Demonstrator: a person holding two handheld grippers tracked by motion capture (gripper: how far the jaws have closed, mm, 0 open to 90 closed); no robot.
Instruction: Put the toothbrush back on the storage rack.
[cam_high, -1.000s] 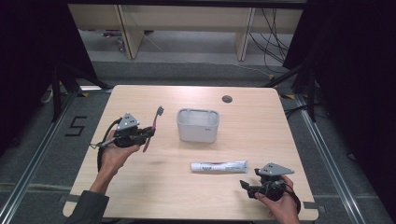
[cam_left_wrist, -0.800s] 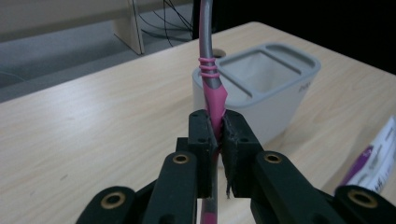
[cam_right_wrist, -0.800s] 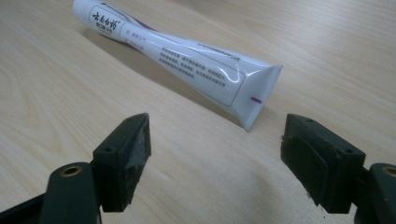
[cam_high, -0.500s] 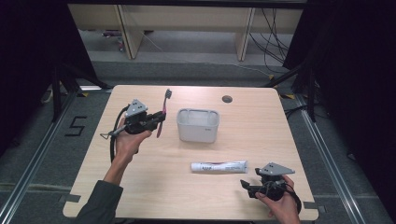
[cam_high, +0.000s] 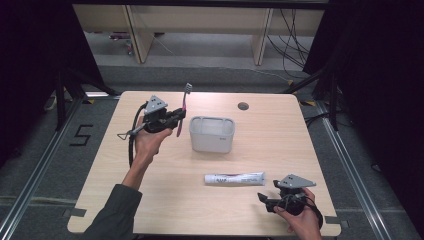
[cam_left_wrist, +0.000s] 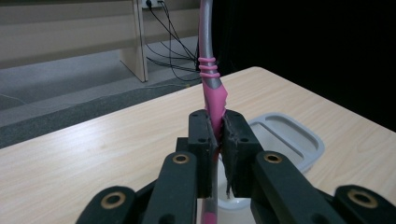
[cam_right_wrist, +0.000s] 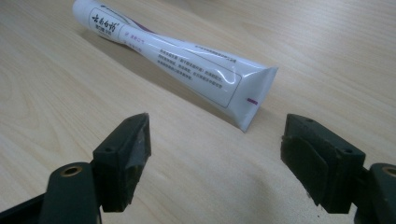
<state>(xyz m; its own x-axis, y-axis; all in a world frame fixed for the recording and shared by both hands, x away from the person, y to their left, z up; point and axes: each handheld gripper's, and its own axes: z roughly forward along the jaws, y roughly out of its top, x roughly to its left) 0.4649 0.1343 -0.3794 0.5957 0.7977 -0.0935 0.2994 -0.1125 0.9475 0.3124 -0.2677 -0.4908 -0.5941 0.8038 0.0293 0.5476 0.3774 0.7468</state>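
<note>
My left gripper (cam_high: 178, 117) is shut on a pink and grey toothbrush (cam_high: 185, 103), held upright above the table just left of a grey cup-like bin (cam_high: 212, 134). In the left gripper view the toothbrush handle (cam_left_wrist: 212, 88) rises from between the jaws, with the bin's rim (cam_left_wrist: 289, 140) below and to the right. A white toothpaste tube (cam_high: 234, 178) lies flat in front of the bin. My right gripper (cam_high: 263, 199) rests low at the table's front right, open, and the tube's crimped end (cam_right_wrist: 243, 93) lies just ahead of its jaws.
A small dark round hole (cam_high: 243, 106) sits in the wooden table (cam_high: 280, 145) near the far edge. Beyond the table are shelving legs and cables on the floor. A "5" mark is on the floor at left.
My left gripper has carried the toothbrush up and to the right, from the table's left side to right beside the bin. The right gripper has stayed put.
</note>
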